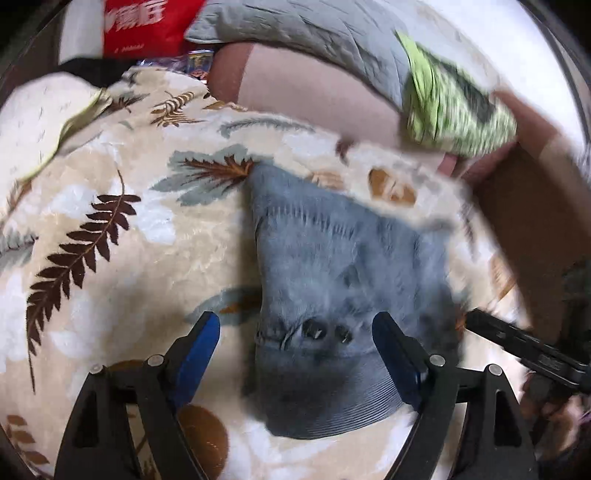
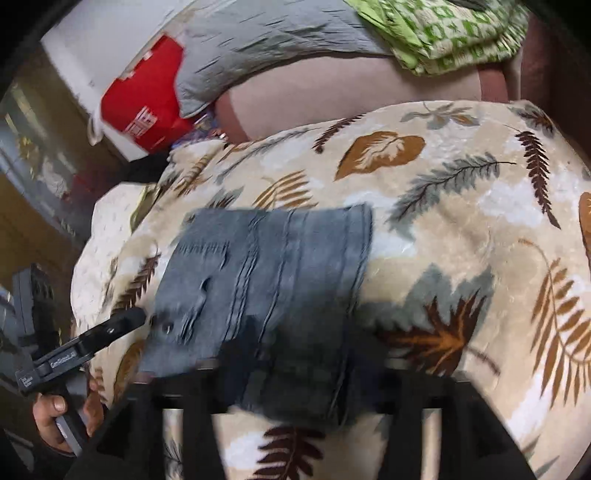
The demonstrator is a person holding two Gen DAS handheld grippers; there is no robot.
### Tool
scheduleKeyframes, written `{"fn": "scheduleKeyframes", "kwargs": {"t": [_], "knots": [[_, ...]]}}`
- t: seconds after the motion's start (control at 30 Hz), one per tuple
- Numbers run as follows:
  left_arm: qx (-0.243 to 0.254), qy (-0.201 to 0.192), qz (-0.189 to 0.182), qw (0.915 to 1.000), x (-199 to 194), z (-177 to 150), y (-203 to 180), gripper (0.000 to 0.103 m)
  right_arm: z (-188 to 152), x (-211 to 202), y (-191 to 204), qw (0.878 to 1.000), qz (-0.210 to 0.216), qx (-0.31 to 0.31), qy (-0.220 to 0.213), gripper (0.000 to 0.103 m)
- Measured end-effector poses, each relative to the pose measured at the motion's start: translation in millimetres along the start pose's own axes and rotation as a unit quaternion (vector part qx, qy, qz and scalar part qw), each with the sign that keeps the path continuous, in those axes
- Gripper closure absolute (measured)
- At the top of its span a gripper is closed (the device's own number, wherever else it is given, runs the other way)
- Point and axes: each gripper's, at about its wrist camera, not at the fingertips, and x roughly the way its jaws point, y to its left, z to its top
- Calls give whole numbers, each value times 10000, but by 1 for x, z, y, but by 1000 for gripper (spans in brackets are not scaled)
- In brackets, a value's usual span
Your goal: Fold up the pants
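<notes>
1. Two grippers hover over folded grey jeans (image 1: 332, 266) lying on a leaf-print blanket (image 1: 122, 229).
2. The left gripper (image 1: 295, 332) has its blue-padded jaws spread wide, straddling the jeans' near edge without pinching it.
3. The right gripper (image 2: 295, 391) sits low over the jeans; its jaws appear parted, though blur and shadow hide the tips.
4. A grey pillow (image 2: 266, 40) and green patterned cloth (image 2: 443, 33) lie beyond the blanket.

Leaf-print blanket (image 2: 461, 229) over bed, grey pillow (image 2: 266, 40), red bag (image 2: 147, 99) behind.
</notes>
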Motion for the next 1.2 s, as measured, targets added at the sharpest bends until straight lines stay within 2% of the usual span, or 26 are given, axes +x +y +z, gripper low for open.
{"fn": "scheduleKeyframes", "kwargs": {"t": [0.07,0.13,0.17,0.23,0.27,0.37,0.47,0.53,0.63,0.7,0.8,1.0,1.2], "knots": [[66,308,262,9992,24,-5,1,16,-16,24,4,9988,-249,-259,336,33],[-264,267,148,9992,18,-5,7,16,-28,45,-3,9950,-633,-245,727,33],[-357,248,134,9990,10,-5,7,16,-30,38,-8,9967,-524,-72,614,33],[-218,-69,239,9995,-15,-4,1,16,-30,11,-9,9988,-395,52,287,33],[-126,-236,357,9990,-25,-6,-4,16,-32,-4,-7,9989,-466,17,60,31],[23,-698,697,9951,-53,-21,-17,10,-48,-41,-1,9957,-773,-109,-496,12],[252,-812,1010,9912,-62,-37,-31,9,-72,-55,6,9919,-1023,-400,-638,1],[335,-800,1147,9896,-63,-45,-42,9,-84,-51,7,9908,-1118,-554,-525,1],[372,-771,1216,9889,-66,-51,-51,9,-99,-41,8,9905,-1159,-730,-136,0],[392,-814,1232,9883,-72,-57,-51,9,-103,-42,9,9884,-1250,-841,-204,0],[416,-891,1232,9875,-78,-61,-57,1,-105,-51,13,9831,-1486,-986,-413,0],[504,-939,1193,9871,-82,-59,-63,1,-97,-70,20,9787,-1577,-1068,-769,0],[525,-791,1171,9886,-77,-52,-66,1,-93,-68,31,9733,-1704,-1352,-738,0]]}}
